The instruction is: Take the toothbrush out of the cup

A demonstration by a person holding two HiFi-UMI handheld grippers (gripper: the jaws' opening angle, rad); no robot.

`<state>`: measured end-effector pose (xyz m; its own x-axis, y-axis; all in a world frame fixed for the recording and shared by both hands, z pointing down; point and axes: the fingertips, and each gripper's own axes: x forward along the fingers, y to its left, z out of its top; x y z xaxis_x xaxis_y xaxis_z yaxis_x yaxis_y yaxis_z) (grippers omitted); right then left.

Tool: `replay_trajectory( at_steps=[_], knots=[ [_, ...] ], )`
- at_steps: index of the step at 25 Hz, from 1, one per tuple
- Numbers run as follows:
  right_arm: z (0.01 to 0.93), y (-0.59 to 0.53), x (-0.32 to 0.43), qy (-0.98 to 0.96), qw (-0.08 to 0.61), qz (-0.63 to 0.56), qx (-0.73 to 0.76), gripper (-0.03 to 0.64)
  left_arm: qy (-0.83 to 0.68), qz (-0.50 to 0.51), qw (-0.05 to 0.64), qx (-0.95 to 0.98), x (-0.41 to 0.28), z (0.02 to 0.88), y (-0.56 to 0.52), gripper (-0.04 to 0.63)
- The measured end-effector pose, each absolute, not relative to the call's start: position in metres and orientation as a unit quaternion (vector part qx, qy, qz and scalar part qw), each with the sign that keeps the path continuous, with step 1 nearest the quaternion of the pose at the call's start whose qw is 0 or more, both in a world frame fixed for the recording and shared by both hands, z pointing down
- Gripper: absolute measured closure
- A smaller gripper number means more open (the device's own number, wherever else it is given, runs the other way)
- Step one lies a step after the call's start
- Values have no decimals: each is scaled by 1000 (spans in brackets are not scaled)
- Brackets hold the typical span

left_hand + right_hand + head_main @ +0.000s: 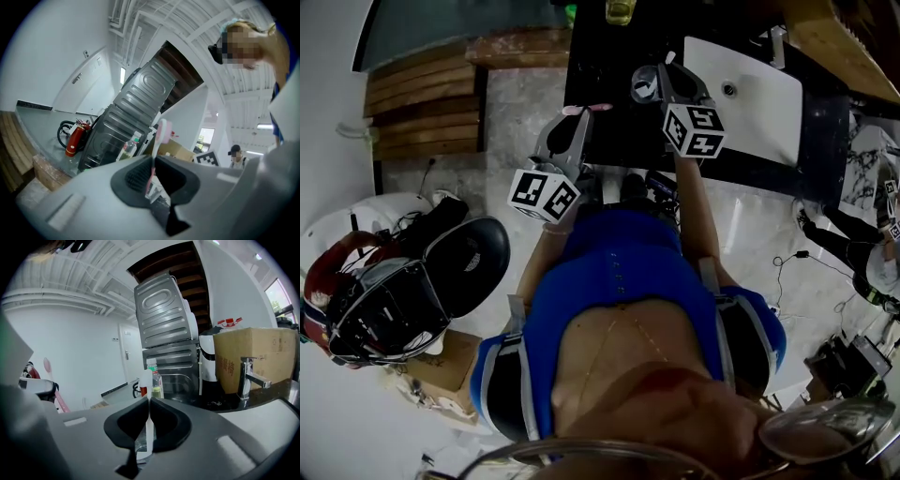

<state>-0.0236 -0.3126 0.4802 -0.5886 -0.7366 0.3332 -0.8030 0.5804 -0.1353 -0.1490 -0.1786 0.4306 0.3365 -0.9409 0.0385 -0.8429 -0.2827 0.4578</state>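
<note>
Left gripper (579, 116) jaws shut tight on pink toothbrush (162, 132), brush out of the cup and apart from it, over dark counter (609, 56), right gripper (663, 77) jaws pinched on wall of clear cup (644, 87), bottle (155, 380) behind, white sink (759, 94) far right.

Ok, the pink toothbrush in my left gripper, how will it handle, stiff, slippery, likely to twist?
Probably light and fairly stiff: the toothbrush sticks out straight above the left gripper without drooping. It may pivot or slip, since the jaws pinch only its thin handle. Likely not fragile; it looks like plain plastic.
</note>
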Motion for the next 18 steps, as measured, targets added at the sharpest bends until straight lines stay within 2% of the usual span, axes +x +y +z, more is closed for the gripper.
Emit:
replay_trajectory(
  at_steps=[18],
  knots=[
    [388,-275,11,-904,15,101,415,603,-527,-117,187,821,-116,408,-178,569]
  ],
)
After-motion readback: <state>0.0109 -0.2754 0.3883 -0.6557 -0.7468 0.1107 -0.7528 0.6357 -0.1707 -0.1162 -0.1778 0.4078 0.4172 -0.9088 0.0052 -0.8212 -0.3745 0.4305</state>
